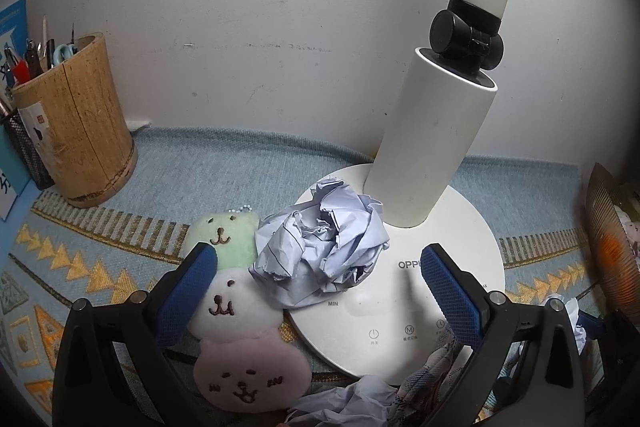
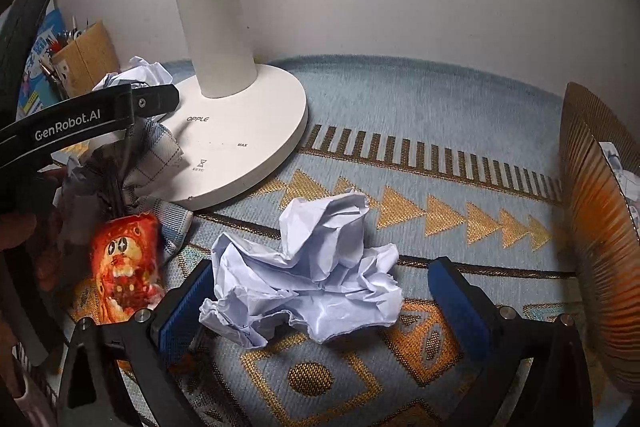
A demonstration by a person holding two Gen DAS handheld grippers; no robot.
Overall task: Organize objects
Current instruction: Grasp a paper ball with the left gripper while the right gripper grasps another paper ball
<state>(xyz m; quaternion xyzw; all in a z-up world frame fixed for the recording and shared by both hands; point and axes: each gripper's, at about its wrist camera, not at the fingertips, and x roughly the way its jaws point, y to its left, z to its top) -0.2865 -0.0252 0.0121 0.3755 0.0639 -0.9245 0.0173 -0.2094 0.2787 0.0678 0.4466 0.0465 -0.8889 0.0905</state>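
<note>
— White paper first: in the left wrist view we see a crumpled paper ball (image 1: 322, 243) lying on the edge of the lamp base (image 1: 460, 227), between the spread fingers of our left claw (image 1: 320, 279). The claw is wide apart and grips nothing.

— And beside it?

— A plush toy (image 1: 236, 303) of three stacked faces, green, white and pink, lies just left of the ball, touching the left finger. A wooden pen holder (image 1: 76, 123) stands well apart, by the wall. More paper and a checked cloth (image 1: 424, 379) sit low in the frame.

— Now the right wrist view.

— A second crumpled paper (image 2: 312, 283) lies on the patterned blue mat (image 2: 400, 107) covering the surface, between the fingers of our right claw (image 2: 320, 299). That claw is apart too; its left pad looks to be touching the paper, the right pad stands clear. A red packet (image 2: 124, 267) lies to the left, under the left claw's arm. A ribbed basket (image 2: 592, 227) stands at the right edge, with what seems to be paper inside.

— So which step are we in?

— We judge both claws are lined up to grasp paper. Next we should close each on its ball, keeping the left one clear of the plush toy and lamp, then lift, probably toward the basket.
</note>
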